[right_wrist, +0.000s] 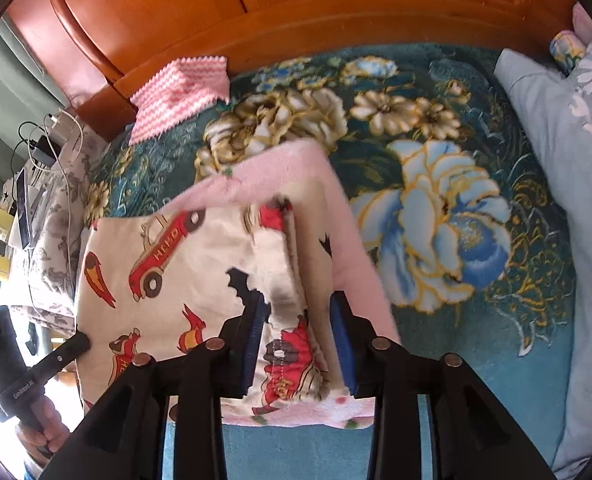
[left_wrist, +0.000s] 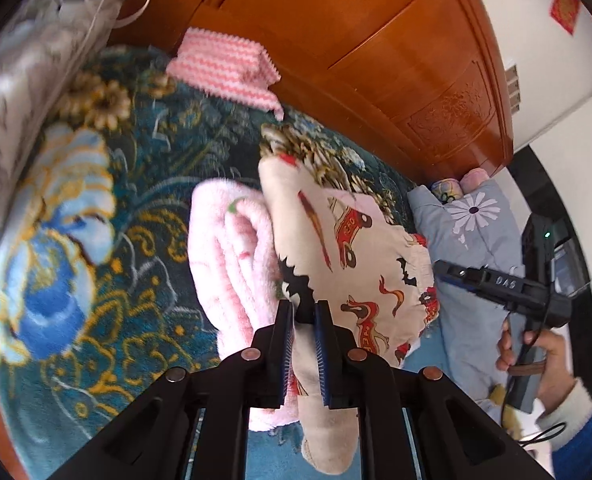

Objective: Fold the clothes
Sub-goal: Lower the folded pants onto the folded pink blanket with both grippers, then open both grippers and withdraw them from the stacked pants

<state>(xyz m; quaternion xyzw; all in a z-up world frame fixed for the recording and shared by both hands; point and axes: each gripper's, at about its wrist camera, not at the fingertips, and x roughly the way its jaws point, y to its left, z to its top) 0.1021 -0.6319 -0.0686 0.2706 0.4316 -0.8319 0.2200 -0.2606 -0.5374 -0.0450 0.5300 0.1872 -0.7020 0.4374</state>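
Fingers (left_wrist: 304, 310) pinch one car-print garment (left_wrist: 356, 240) – one pink towel (left_wrist: 232, 248).

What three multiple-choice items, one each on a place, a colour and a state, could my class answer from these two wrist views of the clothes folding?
1. Where does the zigzag cloth lie?
A. by the wooden headboard
B. on the grey pillow
C. under the pink towel

2. What colour are the cars printed on the cream garment?
A. blue
B. red
C. green

3. How is the left gripper?
A. wide open over the bed
B. shut on nothing
C. shut on the cream garment

Answers: 1 A, it sits against the wood. 2 B, the car bodies are red. 3 C, cream fabric is pinched between its pads.
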